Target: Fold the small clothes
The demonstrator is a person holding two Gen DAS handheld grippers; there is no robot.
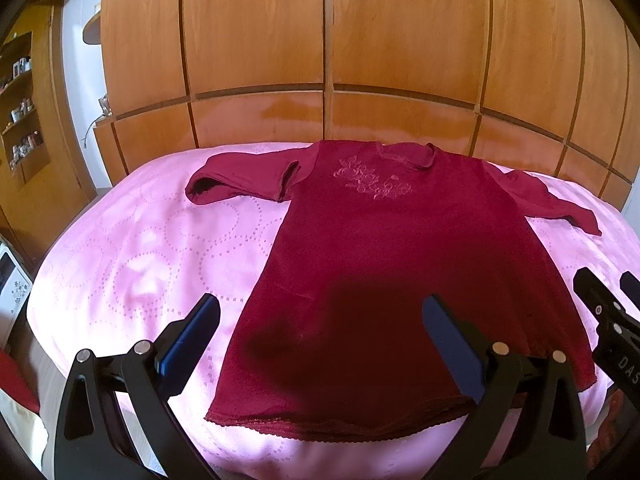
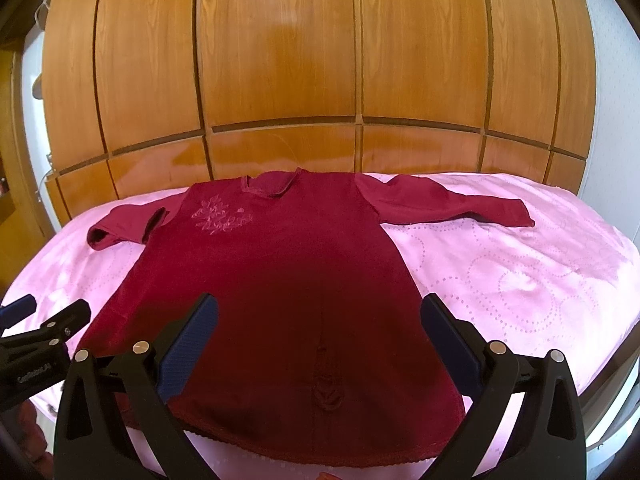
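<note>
On the pink bedspread with its dotted circle pattern, a dark red long-sleeved top lies flat, front up, neckline toward the wooden wardrobe and scalloped hem at the near edge. Both sleeves are spread sideways; the left sleeve shows its open cuff. Pale floral embroidery sits below the collar.

The left gripper hovers above the hem's left part, its blue-padded fingers spread wide, holding nothing. The right gripper hangs over the hem's right half, likewise spread and empty.

Far left, open wooden shelves hold small jars and bottles, too blurred to name. A white appliance stands beside the bed.
</note>
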